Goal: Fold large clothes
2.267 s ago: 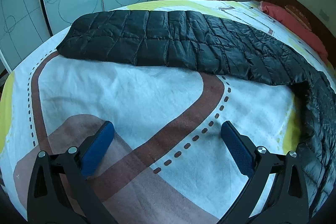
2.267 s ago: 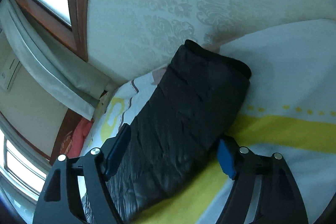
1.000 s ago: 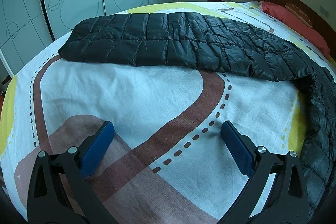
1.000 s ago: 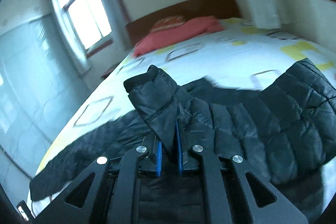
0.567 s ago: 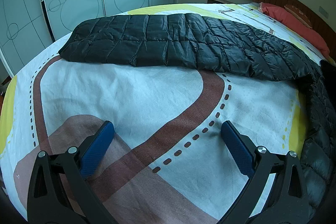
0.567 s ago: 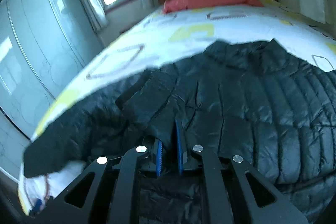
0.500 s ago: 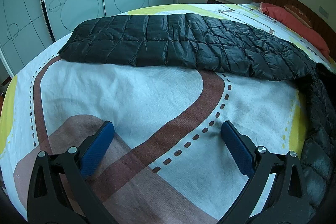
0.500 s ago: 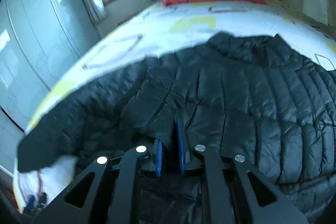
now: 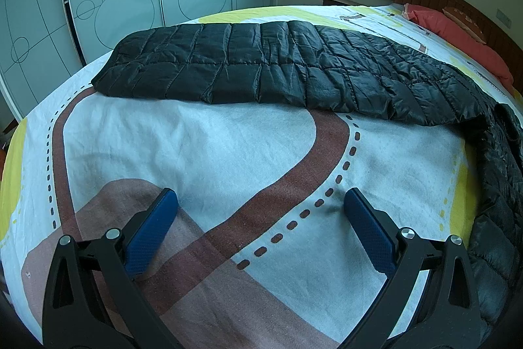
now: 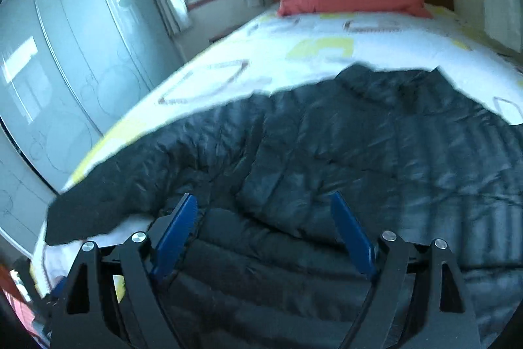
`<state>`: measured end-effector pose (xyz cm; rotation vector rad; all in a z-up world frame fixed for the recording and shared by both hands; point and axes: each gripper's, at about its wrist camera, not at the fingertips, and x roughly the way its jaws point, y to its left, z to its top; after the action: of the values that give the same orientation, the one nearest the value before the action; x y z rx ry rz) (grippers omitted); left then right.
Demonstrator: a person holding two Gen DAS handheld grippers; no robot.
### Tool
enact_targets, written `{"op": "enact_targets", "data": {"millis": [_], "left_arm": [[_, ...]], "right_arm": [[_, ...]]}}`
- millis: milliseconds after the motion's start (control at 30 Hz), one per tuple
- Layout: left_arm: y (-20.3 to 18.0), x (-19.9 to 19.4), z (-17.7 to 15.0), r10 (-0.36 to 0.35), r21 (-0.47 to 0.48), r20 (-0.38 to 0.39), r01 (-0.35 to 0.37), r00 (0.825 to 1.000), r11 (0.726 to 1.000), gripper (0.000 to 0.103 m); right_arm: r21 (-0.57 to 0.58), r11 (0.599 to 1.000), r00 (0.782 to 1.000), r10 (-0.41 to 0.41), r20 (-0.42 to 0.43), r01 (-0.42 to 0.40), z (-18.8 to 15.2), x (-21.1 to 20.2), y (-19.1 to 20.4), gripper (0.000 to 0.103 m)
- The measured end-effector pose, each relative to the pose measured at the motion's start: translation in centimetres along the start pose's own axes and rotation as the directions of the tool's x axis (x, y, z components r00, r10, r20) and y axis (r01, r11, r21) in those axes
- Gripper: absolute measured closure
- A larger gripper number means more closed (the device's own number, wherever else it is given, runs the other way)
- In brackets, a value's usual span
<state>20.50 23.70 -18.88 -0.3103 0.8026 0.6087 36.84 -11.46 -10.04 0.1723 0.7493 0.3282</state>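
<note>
Black puffer jacket (image 10: 359, 159) sprawls across the bed (image 10: 327, 31), filling the frame's lower half. Right gripper (image 10: 264, 234) jaws opening, pads clear of the folded-in sleeve; left gripper (image 9: 260, 228) wide open, empty over bedsheet. Best withdraw without snagging fabric.

bed (image 9: 202, 152): patterned white sheet, brown road stripe; black quilted jacket (image 9: 294, 71): spread flat across it; red pillow (image 10: 353, 0): by headboard

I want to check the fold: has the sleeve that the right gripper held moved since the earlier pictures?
Yes. The sleeve went from the bedsheet beside the jacket onto it. The right gripper is opening, not pressing it.
</note>
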Motion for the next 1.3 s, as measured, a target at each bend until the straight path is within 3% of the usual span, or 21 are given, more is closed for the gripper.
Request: {"op": "enact_targets", "data": {"millis": [33,100,200,300,367,433,500,633,833,900,1000,1133,1233,1300], "left_arm": [[0.0,0.0,0.0,0.001,0.001,0.0,-0.001,1.0,1.0,0.002],[0.0,0.0,0.0,0.0,0.0,0.0,0.0,1.0,1.0,0.002],[0.1,0.0,0.0,0.001,0.001,0.001,-0.001,1.0,1.0,0.002],[0.0,0.0,0.0,0.001,0.001,0.001,-0.001,1.0,1.0,0.002],[0.0,0.0,0.0,0.001,0.001,0.0,-0.001,1.0,1.0,0.002],[0.0,0.0,-0.1,0.002,0.002,0.001,-0.002,1.0,1.0,0.002],[0.0,0.0,-0.1,0.002,0.002,0.0,-0.002,1.0,1.0,0.002],[0.0,0.0,-0.1,0.002,0.001,0.0,-0.002,1.0,1.0,0.002],[0.0,0.1,-0.1,0.005,0.004,0.0,-0.005,1.0,1.0,0.002],[0.0,0.2,-0.1,0.006,0.004,0.0,-0.006,1.0,1.0,0.002],[-0.1,0.1,-0.1,0.006,0.004,0.001,-0.006,1.0,1.0,0.002],[-0.1,0.2,-0.1,0.006,0.004,0.001,-0.006,1.0,1.0,0.002],[0.0,0.2,-0.1,0.007,0.005,0.001,-0.007,1.0,1.0,0.002],[0.0,0.2,-0.1,0.006,0.004,0.0,-0.006,1.0,1.0,0.002]], "right_arm": [[0.012,0.999,0.999,-0.032,0.026,0.032,0.3,-1.5,-1.6,0.027],[0.048,0.993,0.992,-0.115,0.057,0.112,0.8,-3.8,-5.4,0.053],[0.147,0.96,0.966,-0.25,0.064,0.239,1.3,-6.6,-12.9,0.063],[0.228,0.9,0.921,-0.388,0.028,0.372,0.5,-8.7,-20.4,0.065],[0.252,0.868,0.9,-0.436,-0.022,0.427,-0.7,-8.9,-23.8,0.065],[0.278,0.85,0.894,-0.434,-0.108,0.447,-2.6,-7.9,-26.8,0.065],[0.296,0.858,0.907,-0.392,-0.153,0.42,-4.2,-6.5,-28.5,0.067],[0.29,0.865,0.912,-0.386,-0.139,0.41,-3.6,-7.2,-28.1,0.067],[0.278,0.87,0.908,-0.417,-0.022,0.407,0.6,-6.9,-28.1,0.067],[0.27,0.865,0.901,-0.432,-0.03,0.424,1.1,-5.8,-29.1,0.067],[0.265,0.846,0.887,-0.438,-0.146,0.462,0.3,-2.3,-31.9,0.064],[0.252,0.845,0.882,-0.455,-0.123,0.471,1.4,-3.5,-31.0,0.064],[0.232,0.859,0.888,-0.458,-0.047,0.456,1.3,-4.9,-29.0,0.064],[0.208,0.873,0.897,-0.429,-0.105,0.441,0.6,-3.2,-29.1,0.063]]}}
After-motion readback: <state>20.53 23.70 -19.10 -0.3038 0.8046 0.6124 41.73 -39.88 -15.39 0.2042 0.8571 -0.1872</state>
